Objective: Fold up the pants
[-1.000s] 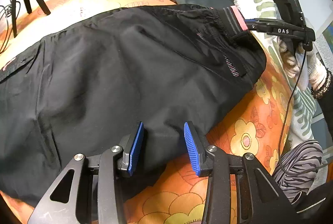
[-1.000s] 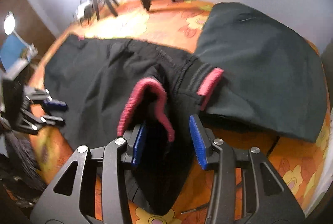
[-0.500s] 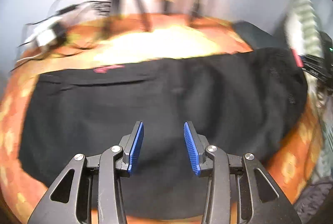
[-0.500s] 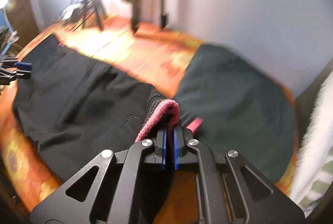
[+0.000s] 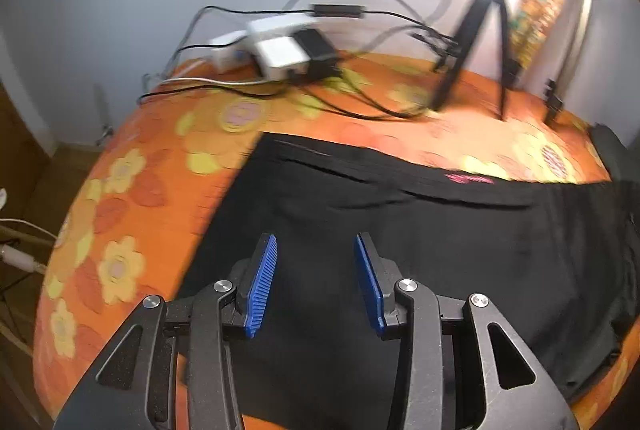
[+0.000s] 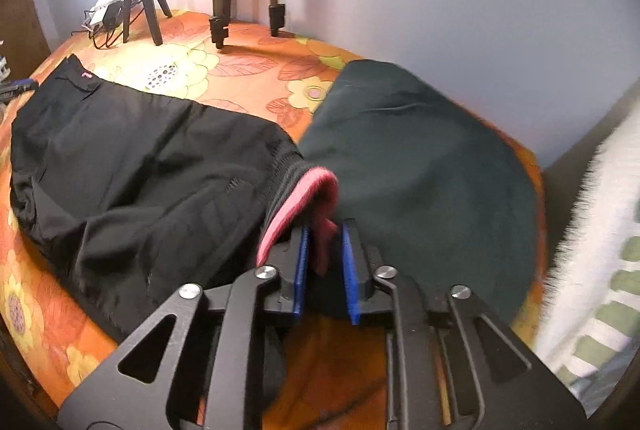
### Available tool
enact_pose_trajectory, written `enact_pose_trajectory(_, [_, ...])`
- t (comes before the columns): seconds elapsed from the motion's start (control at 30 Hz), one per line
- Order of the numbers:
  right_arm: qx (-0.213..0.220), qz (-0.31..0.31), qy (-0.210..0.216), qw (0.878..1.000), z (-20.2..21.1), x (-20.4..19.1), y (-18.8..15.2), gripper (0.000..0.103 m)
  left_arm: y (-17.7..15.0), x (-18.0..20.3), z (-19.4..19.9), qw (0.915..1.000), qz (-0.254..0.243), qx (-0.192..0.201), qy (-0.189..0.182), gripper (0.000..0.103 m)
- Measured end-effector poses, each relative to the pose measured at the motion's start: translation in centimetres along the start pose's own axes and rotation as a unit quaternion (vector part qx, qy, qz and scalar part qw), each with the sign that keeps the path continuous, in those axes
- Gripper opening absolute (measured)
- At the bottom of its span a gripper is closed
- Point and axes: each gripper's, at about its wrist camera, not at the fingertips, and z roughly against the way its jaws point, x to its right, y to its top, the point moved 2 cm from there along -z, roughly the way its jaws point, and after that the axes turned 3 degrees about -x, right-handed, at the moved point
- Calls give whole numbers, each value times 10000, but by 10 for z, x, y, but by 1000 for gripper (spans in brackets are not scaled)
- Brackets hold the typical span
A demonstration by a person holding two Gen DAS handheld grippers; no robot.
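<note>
Right claw (image 6: 323, 262) is sitting half-closed around the pants' (image 6: 140, 158) pink waistband (image 6: 298, 206), needing a firm pinch, while left claw (image 5: 315, 284) is hovering spread apart.

1. The left gripper (image 5: 315, 284) is hovering low with its blue-padded fingers (image 5: 262, 284) spread wide, nothing sitting between them.
2. The right gripper (image 6: 323, 270) is holding its fingers (image 6: 301, 272) only narrowly apart, and the pink waistband (image 6: 298, 208) of the pants (image 6: 140, 166) is draping over and down between them; whether the pads are actually pinching it cannot be told.
3. The left gripper's tip is also showing, small and blurred, at the far left edge of the right wrist view.
</note>
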Motion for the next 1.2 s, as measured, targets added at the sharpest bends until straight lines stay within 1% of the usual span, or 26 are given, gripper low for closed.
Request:
enact_pose_trajectory(0.03, [39, -76, -90, 9999, 10, 3, -2, 28, 2, -8, -1, 10000, 38, -2, 35, 45])
enact_pose_trajectory(0.07, [116, -203, -155, 9996, 21, 6, -5, 29, 5, -18, -4, 9999, 98, -9, 45, 49])
enact_pose_trajectory(0.1, [227, -325, -113, 9991, 34, 4, -7, 29, 8, -25, -6, 9998, 189, -20, 8, 53])
enact_pose_trajectory(0.13, [318, -374, 12, 9988, 45, -3, -8, 29, 11, -29, -9, 9997, 254, -43, -42, 53])
enact_pose_trajectory(0.17, [451, -334, 227, 9982, 58, -19, -9, 29, 15, -33, -13, 9995, 307, -70, -78, 53])
enact_pose_trajectory(0.2, [537, -244, 397, 9975, 64, -34, -9, 29, 17, -35, -16, 9994, 325, -107, -78, 53])
enact_pose_trajectory(0.27, [627, 76, 788, 9949, 71, -77, -1, 29, 22, -34, -23, 9994, 287, -115, -146, 53])
enact_pose_trajectory(0.33, [602, 445, 1268, 9891, 68, -129, 9, 29, 23, -29, -30, 9998, 134, -124, -111, 53])
enact_pose_trajectory(0.43, [398, 877, 1778, 9793, 49, -190, 20, 29, 22, -26, -43, 9997, 81, -231, 40, 53])
enact_pose_trajectory(0.53, [158, 1368, 1951, 9711, 25, -243, 23, 29, 23, -26, -50, 9997, 32, -219, 79, 53])
enact_pose_trajectory(0.6, [6, 1384, 2161, 9665, 13, -260, 22, 29, 24, -28, -53, 9997, -1, -205, 98, 53])
enact_pose_trajectory(0.67, [-171, 1345, 2361, 9622, 4, -271, 19, 29, 25, -30, -58, 9997, 15, -231, 102, 53])
enact_pose_trajectory(0.73, [-384, 1365, 2510, 9575, -3, -280, 7, 29, 26, -30, -65, 9995, -53, -275, 173, 53])
enact_pose_trajectory(0.8, [-526, 1324, 2566, 9559, -4, -285, -4, 29, 30, -29, -68, 9995, -111, -196, 205, 53])
enact_pose_trajectory(0.87, [-609, 1149, 2710, 9537, -2, -286, -17, 29, 37, -30, -72, 9996, -99, -150, 195, 53])
enact_pose_trajectory(0.9, [-628, 1052, 2762, 9533, -1, -284, -21, 29, 40, -31, -75, 9997, -67, -98, 203, 55])
enact_pose_trajectory(0.97, [-656, 920, 2744, 9550, -1, -285, -29, 29, 46, -33, -78, 9998, -80, -100, 167, 55])
enact_pose_trajectory(1.03, [-573, 872, 2648, 9586, 0, -287, -33, 29, 49, -31, -75, 9999, -120, -65, 31, 53])
enact_pose_trajectory(1.07, [-550, 841, 2623, 9597, 2, -287, -35, 29, 50, -29, -74, 9997, -222, -35, -12, 53])
enact_pose_trajectory(1.1, [-529, 842, 2583, 9609, 5, -288, -36, 29, 50, -28, -72, 9995, -308, 16, 71, 56])
enact_pose_trajectory(1.13, [-512, 890, 2538, 9618, 7, -288, -36, 29, 50, -27, -71, 9991, -401, 76, 140, 61])
enact_pose_trajectory(1.2, [-464, 1016, 2433, 9635, 10, -290, -38, 29, 51, -25, -71, 9983, -534, 196, 120, 63])
